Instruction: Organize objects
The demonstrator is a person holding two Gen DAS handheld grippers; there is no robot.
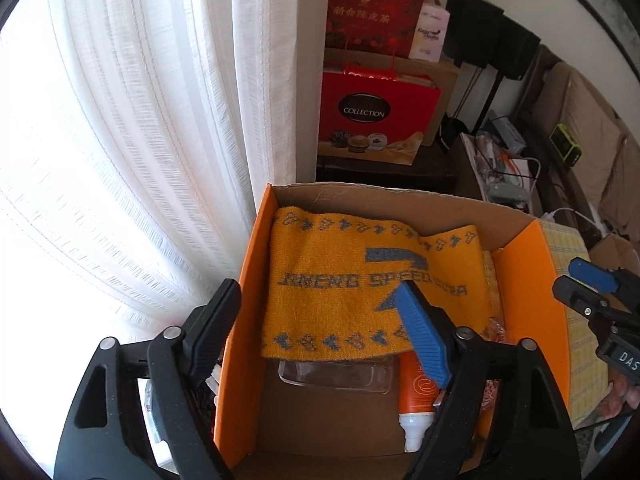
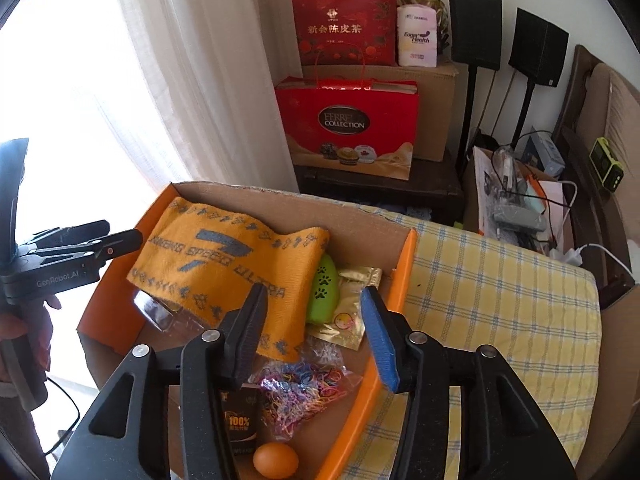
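Note:
An orange cardboard box point(image 1: 248, 280) point(image 2: 402, 280) holds an orange knitted scarf point(image 1: 360, 280) point(image 2: 224, 264) with grey lettering, draped over a clear plastic case point(image 1: 334, 376) point(image 2: 160, 314). Beside it lie an orange tube with a white cap point(image 1: 416, 404), a green paw-print case point(image 2: 324, 288), a gold packet point(image 2: 352, 304), a bag of coloured rubber bands point(image 2: 300, 392), a black box point(image 2: 240, 420) and an orange ball point(image 2: 276, 460). My left gripper point(image 1: 316, 332) is open and empty above the box. My right gripper point(image 2: 312, 340) is open and empty above the box's near right part.
White curtains point(image 1: 140, 140) hang at the left. Red gift bags point(image 2: 348, 128) and a cardboard carton stand behind the box. A yellow checked cloth point(image 2: 500, 312) lies to the right. Cables, papers and two black panels point(image 2: 476, 28) are at the back right.

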